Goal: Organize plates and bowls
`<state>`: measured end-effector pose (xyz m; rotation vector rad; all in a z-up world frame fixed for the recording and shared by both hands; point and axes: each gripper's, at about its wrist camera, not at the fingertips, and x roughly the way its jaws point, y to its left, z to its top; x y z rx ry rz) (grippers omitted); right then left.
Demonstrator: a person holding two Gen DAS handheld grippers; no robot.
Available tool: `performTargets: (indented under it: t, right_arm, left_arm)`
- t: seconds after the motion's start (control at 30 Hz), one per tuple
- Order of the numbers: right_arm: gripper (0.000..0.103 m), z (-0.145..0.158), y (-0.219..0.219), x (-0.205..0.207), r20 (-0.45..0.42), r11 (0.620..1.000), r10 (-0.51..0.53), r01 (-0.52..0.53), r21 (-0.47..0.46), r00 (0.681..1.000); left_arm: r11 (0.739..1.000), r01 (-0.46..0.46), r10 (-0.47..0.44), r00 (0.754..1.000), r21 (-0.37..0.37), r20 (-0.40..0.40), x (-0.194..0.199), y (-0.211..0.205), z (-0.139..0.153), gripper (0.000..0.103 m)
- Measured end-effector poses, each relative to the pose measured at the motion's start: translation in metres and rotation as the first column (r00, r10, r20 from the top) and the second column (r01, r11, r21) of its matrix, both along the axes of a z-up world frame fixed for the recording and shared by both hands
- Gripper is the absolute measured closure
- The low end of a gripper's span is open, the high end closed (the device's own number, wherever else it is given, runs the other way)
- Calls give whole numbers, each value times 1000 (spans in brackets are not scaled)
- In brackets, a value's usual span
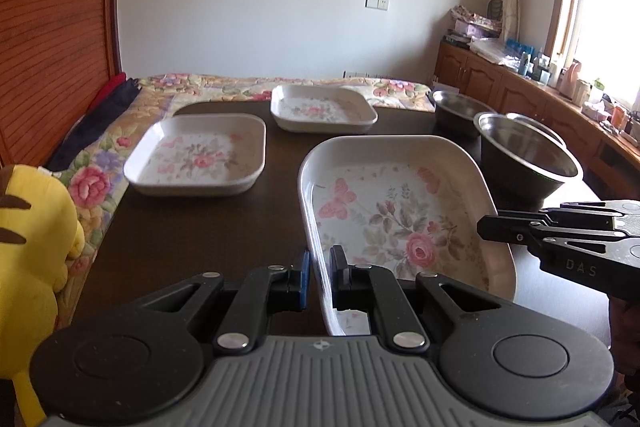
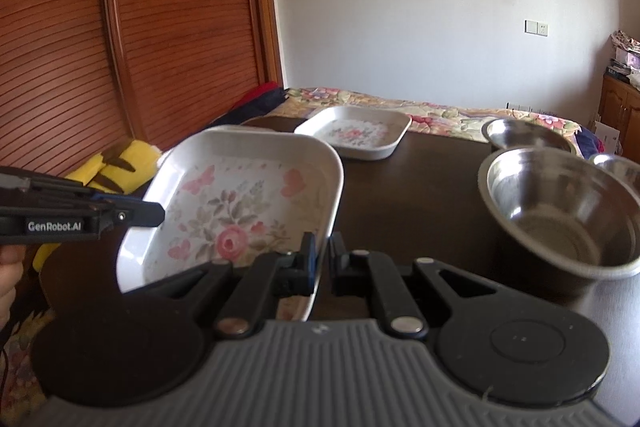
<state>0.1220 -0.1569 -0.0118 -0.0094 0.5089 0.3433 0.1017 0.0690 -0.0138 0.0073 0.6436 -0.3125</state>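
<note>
Floral plate [image 1: 400, 223] held off the worktop [image 1: 192, 223], tilted, between both grippers. Left gripper [image 1: 319, 277] clamped on its near-left rim; right gripper [image 2: 323, 259] clamped on its right rim. Ahead of the left gripper, two more floral plates [image 1: 200, 155] [image 1: 322, 108] lie flat on the worktop, apart from each other. Three steel bowls [image 2: 560, 211] sit ahead-right of the right gripper, close together. Yellow plush toy [image 1: 28, 247] left, beside the worktop edge.

White lettering "GenRobot.AI" runs along the left gripper [image 2: 158, 214] body; the right gripper [image 1: 482, 229] body shows what looks like "DAS".
</note>
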Motion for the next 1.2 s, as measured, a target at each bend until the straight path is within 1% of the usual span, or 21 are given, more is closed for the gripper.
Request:
performTargets:
  t: [0.33, 0.73, 1.2]
  right_arm:
    - [94, -15, 1, -18, -49, 1000, 10, -10, 14, 999]
    - [90, -26, 4, -20, -88, 1000, 8, -7, 12, 996]
    - [87, -29, 3, -19, -94, 1000, 3, -2, 11, 996]
  left_arm:
    - [1000, -8, 8, 1000, 0, -26, 4, 1, -11, 93]
    - [1000, -8, 8, 998, 2, -54, 11, 0, -23, 93]
    - [1000, -11, 11, 999, 7, -49, 12, -1, -24, 93]
